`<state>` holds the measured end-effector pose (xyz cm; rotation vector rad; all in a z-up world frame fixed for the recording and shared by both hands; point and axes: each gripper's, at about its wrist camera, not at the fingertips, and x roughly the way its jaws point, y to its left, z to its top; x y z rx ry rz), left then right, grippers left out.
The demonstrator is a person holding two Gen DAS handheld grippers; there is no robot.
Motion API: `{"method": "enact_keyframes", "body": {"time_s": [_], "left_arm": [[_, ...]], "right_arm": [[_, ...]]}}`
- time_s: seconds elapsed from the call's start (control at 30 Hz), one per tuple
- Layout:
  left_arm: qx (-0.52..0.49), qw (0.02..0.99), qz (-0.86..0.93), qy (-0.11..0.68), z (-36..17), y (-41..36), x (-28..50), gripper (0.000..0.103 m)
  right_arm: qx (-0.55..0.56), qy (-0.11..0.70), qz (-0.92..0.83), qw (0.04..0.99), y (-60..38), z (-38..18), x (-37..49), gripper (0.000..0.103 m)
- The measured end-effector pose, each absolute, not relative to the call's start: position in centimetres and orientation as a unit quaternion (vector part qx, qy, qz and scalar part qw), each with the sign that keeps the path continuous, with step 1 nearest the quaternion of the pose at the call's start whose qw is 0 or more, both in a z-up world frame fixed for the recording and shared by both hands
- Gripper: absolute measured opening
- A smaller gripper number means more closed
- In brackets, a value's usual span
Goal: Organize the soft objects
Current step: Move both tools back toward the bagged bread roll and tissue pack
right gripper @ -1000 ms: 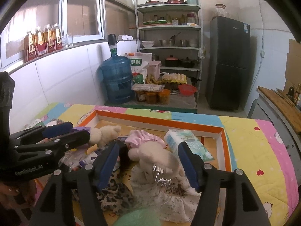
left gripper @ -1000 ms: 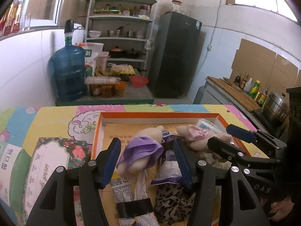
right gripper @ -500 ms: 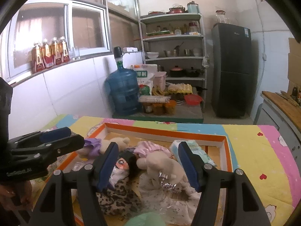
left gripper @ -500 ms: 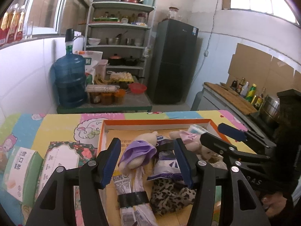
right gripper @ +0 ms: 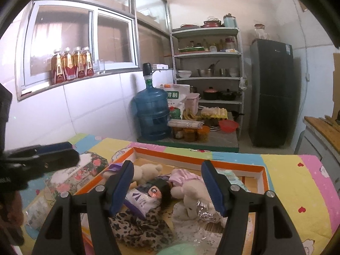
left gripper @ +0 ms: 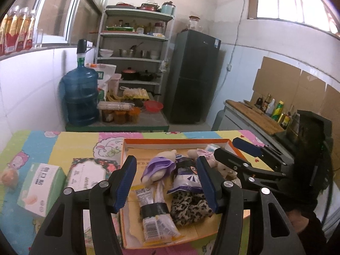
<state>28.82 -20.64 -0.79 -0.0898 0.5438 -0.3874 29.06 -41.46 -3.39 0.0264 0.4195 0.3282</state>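
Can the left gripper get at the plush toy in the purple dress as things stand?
Probably yes. The left gripper is open and empty, and the plush toy in the purple dress lies uncovered on top in the orange-rimmed box, straight ahead between the fingers, with the right gripper off to the side.

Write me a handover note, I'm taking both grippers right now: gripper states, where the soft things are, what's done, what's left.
Left hand-held gripper: open, empty, above the tray.
Right hand-held gripper: open, empty, over the same tray.
In the tray: purple-dress plush, pink-dress plush, leopard cloth, snack bags, tissue pack.
Outside, left of the tray: floral box, green box, a small plush at the mat's far left edge.
Done: most soft things sit in the tray.
Left: probably the stray plush; nothing is gripped.
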Motion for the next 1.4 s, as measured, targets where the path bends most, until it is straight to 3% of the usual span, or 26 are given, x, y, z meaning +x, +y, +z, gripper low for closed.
{"method": "enact_keyframes", "body": {"time_s": [0.8, 1.4], "left_arm": [[-0.049, 0.954, -0.178, 0.235, 0.7, -15.0, 23.9, 0.060], [-0.066, 0.964, -0.117, 0.230, 0.0, -5.6, 19.8, 0.060]], "right_arm": [[0.009, 0.230, 0.120, 0.966, -36.3, -1.4, 21.9, 0.066], [0.015, 0.239, 0.137, 0.961, -28.1, -2.3, 18.4, 0.066]]}}
